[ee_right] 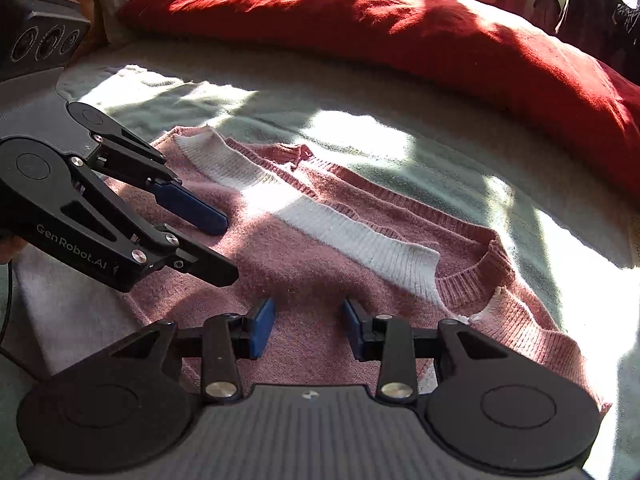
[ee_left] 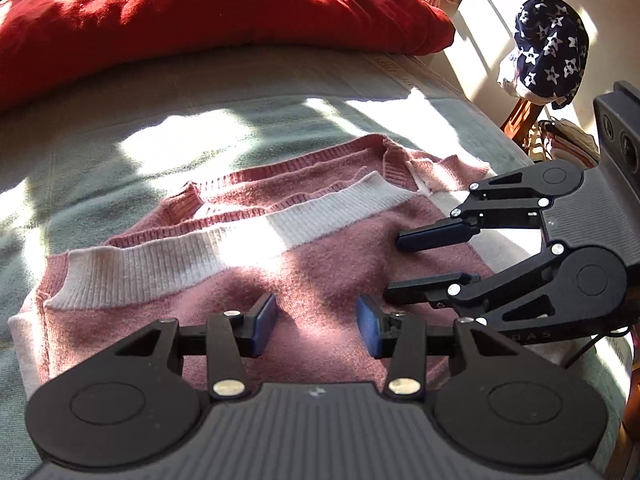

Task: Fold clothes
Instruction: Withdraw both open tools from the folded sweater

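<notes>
I am holding my left tool (ee_left: 316,326) and right tool (ee_right: 306,326) spread wide over the pink sweater (ee_right: 304,256), ready to grab it; it is lying half-folded on the bed (ee_right: 460,168), before the red pillow (ee_right: 420,36)

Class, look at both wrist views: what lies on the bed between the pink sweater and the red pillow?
Only bare grey-green bedcover, patched with sunlight. Both views show that strip with nothing on it between the pink sweater and the red pillow.
</notes>
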Available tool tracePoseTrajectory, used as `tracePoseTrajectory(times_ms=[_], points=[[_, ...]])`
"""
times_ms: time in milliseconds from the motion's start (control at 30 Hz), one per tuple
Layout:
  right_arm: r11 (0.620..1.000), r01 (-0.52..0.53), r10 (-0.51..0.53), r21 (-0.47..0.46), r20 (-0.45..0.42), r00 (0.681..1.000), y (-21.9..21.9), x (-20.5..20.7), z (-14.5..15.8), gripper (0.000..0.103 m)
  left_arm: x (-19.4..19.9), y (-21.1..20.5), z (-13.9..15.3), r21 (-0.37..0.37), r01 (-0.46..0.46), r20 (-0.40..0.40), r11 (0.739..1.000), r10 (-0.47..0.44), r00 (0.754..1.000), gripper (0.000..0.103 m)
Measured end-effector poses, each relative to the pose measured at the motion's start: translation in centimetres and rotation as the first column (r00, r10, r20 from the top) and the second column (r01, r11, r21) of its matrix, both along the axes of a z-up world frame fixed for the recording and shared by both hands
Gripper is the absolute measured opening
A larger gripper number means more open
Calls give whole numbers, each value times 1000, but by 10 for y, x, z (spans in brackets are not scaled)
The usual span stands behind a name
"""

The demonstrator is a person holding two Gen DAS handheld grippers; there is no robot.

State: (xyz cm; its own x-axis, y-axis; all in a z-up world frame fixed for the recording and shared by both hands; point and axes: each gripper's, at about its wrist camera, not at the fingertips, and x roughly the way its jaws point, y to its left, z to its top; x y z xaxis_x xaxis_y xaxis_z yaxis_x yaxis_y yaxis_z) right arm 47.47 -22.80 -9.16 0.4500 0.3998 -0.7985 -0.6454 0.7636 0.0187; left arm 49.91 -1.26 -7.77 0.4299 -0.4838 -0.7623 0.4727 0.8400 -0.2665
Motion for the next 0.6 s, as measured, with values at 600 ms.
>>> tracePoseTrajectory(times_ms=[600], points=[[987,159,-159,-14,-59,985,-43,-26,22,43,-29,29,12,81,-159,-57,984,163,985,50]])
